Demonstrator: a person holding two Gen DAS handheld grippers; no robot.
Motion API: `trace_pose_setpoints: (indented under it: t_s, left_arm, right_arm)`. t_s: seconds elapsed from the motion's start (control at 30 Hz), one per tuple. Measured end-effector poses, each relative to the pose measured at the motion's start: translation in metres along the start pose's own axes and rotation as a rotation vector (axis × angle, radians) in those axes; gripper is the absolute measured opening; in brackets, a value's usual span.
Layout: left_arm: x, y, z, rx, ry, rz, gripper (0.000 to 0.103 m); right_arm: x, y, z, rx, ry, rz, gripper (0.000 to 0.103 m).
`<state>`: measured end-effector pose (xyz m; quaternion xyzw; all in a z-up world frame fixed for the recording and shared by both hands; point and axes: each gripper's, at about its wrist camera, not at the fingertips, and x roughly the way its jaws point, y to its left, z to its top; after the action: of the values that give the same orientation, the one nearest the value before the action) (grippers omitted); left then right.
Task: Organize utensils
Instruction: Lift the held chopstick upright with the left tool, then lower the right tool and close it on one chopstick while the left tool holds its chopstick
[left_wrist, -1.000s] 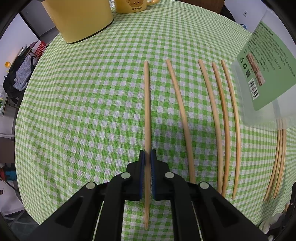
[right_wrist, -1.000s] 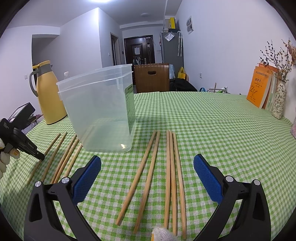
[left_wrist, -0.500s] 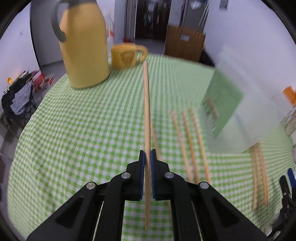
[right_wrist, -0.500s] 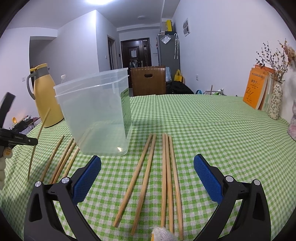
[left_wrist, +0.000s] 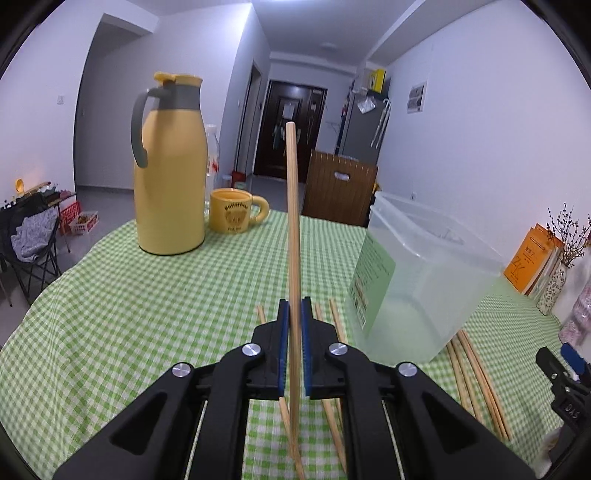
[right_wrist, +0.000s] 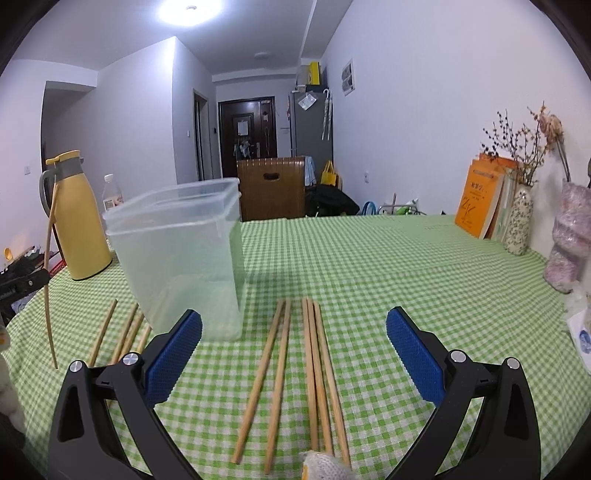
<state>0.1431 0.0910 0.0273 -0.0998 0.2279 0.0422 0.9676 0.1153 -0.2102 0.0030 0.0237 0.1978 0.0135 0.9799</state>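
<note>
Left gripper (left_wrist: 292, 347) clamped on a long pale wooden chopstick (left_wrist: 291, 229), lifted upright left of the clear plastic tub (left_wrist: 424, 280) — right gripper (right_wrist: 293, 350) fingers wide apart over approx. five loose chopsticks (right_wrist: 317, 369) near the tub.

The right gripper (right_wrist: 293, 354) hovers wide open above five chopsticks (right_wrist: 314, 369) lying on the worktop (right_wrist: 369, 277); a clear container (right_wrist: 177, 254) stands ahead to its left.
</note>
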Motion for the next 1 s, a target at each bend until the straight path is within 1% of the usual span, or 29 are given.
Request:
trace_pose_setpoints:
  t_s: [0.17,0.4,0.5,0.67,1.0]
  left_arm:
    - [-0.005,-0.004,-0.005,0.018,-0.06,0.013,0.004]
    - [-0.01,0.001,-0.005,0.037,-0.126,0.025,0.004]
    - [-0.011,0.003,-0.007,0.04,-0.139,0.025,0.004]
    - [-0.007,0.005,-0.011,0.036,-0.138,0.017,0.004]
    - [-0.013,0.003,-0.016,0.057,-0.171,-0.002,0.004]
  right_arm:
    - [-0.002,0.007,0.003,-0.013,0.0,-0.011,0.097]
    - [0.004,0.002,0.003,0.016,0.043,-0.04,0.097]
    - [0.007,0.001,0.002,0.021,0.065,-0.034,0.097]
    - [0.012,0.005,-0.002,0.016,0.105,-0.045,0.097]
    - [0.025,0.005,-0.002,0.007,0.175,-0.075,0.097]
